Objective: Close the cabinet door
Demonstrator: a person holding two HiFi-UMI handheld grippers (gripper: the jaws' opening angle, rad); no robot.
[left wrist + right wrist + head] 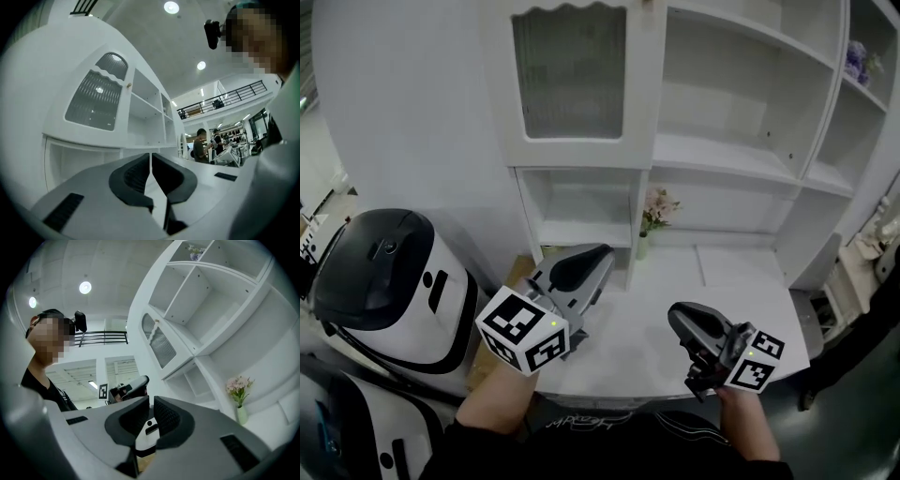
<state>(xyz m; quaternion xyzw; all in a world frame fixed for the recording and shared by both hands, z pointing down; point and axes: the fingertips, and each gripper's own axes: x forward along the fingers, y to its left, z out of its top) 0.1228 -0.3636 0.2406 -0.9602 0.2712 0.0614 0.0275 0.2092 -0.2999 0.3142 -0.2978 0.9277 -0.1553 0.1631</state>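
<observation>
The cabinet door (569, 70) is a white frame round ribbed glass, high on the left of the white shelf unit. It lies flush with the cabinet's front. The left gripper view shows the door (96, 101) with its small knob (128, 85) on the right edge, and the right gripper view has the door (161, 347) further off. My left gripper (586, 265) hovers over the desk below the door, apart from it, jaws together and empty (151, 157). My right gripper (686, 325) is lower right, jaws also together with nothing between them (151, 400).
A white desk (675, 291) runs under the open shelves (741, 94). A small vase of pink flowers (656, 214) stands at its back. A white and black machine (389, 281) sits on the floor at left. People (202, 145) stand far off in the room.
</observation>
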